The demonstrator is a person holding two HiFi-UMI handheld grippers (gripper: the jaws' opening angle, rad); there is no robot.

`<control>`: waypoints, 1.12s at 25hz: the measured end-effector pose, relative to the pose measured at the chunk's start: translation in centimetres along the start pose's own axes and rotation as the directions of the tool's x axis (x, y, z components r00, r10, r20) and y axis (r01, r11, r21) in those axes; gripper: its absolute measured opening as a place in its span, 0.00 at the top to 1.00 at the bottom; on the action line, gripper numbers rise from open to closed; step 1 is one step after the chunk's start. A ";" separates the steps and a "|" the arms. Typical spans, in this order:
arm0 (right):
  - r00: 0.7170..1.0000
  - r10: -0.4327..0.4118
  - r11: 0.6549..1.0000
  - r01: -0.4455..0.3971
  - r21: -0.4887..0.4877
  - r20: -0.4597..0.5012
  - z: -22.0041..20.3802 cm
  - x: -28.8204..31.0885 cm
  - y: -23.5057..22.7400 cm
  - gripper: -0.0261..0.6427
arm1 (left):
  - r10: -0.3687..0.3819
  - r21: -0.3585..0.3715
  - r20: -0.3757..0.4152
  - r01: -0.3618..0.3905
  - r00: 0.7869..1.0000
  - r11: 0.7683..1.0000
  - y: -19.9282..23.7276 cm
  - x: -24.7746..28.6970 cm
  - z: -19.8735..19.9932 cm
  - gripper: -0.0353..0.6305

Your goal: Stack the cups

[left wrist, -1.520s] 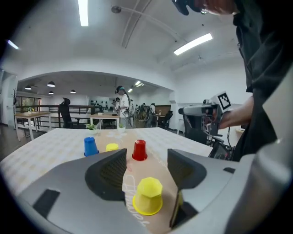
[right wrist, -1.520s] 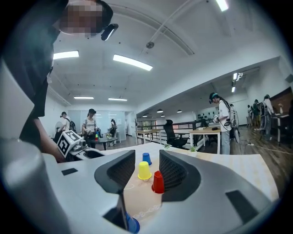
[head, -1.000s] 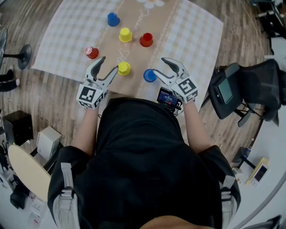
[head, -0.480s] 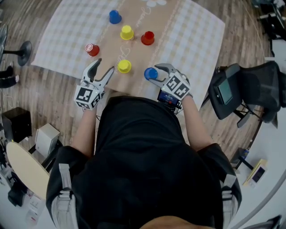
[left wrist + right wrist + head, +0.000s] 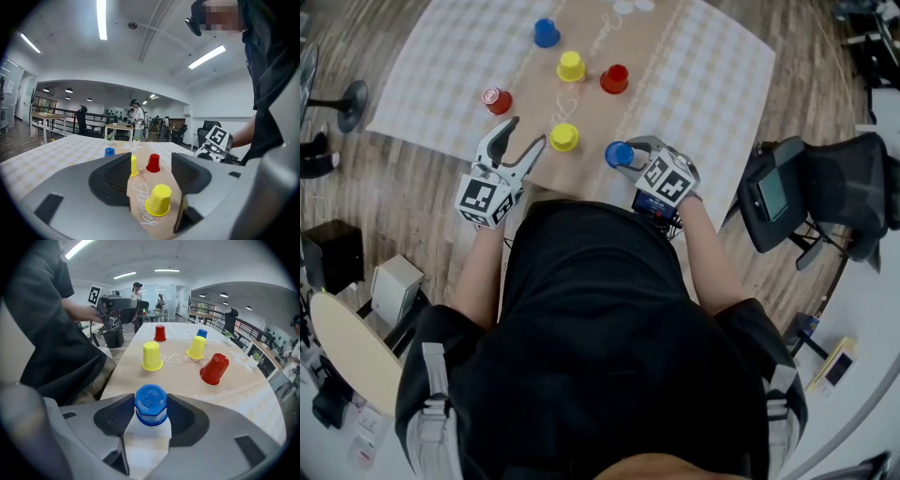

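An upturned blue cup (image 5: 618, 153) (image 5: 151, 405) stands on the brown strip of the mat, near its front edge. My right gripper (image 5: 625, 157) (image 5: 151, 417) points steeply down over it. Its jaws have just been closing, and both pads now touch the cup's sides. My left gripper (image 5: 528, 132) (image 5: 150, 180) hovers open and nearly level. A yellow cup (image 5: 563, 137) (image 5: 158, 200) stands just ahead of its fingertips, untouched. Farther back stand another yellow cup (image 5: 571, 66), a red cup (image 5: 614, 79) and a second blue cup (image 5: 547, 33). One more red cup (image 5: 497, 99) sits at the left.
The cups stand on a checked cloth (image 5: 441, 75) spread over a wooden floor. A dark office chair (image 5: 811, 192) is close on the right. Boxes (image 5: 394, 291) and a lamp base (image 5: 347, 117) lie at the left, and the person's body fills the foreground.
The right gripper has tipped downward and sunk over the near blue cup, its jaws drawing in around it. The left gripper has barely moved.
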State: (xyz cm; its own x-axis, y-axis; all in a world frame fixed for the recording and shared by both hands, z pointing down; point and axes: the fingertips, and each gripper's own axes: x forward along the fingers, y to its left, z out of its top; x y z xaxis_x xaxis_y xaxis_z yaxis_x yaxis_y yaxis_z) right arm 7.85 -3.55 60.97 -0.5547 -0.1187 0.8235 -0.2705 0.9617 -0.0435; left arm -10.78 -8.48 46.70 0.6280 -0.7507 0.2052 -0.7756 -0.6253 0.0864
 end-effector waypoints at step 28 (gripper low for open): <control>1.000 0.024 0.998 -0.024 -0.063 -0.004 5.3 2.5 -1.0 0.63 | 0.044 -0.041 -0.006 -0.045 0.999 0.998 1.1 -2.8 -1.3 0.56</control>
State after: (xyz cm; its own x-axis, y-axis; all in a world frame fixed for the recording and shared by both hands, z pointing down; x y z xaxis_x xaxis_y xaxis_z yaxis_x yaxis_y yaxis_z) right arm 2.59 -6.14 60.12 -0.5579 -0.0950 0.8244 -0.2069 0.9780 -0.0274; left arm -13.50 -6.79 47.50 0.5926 -0.7763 0.2148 -0.8047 -0.5819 0.1173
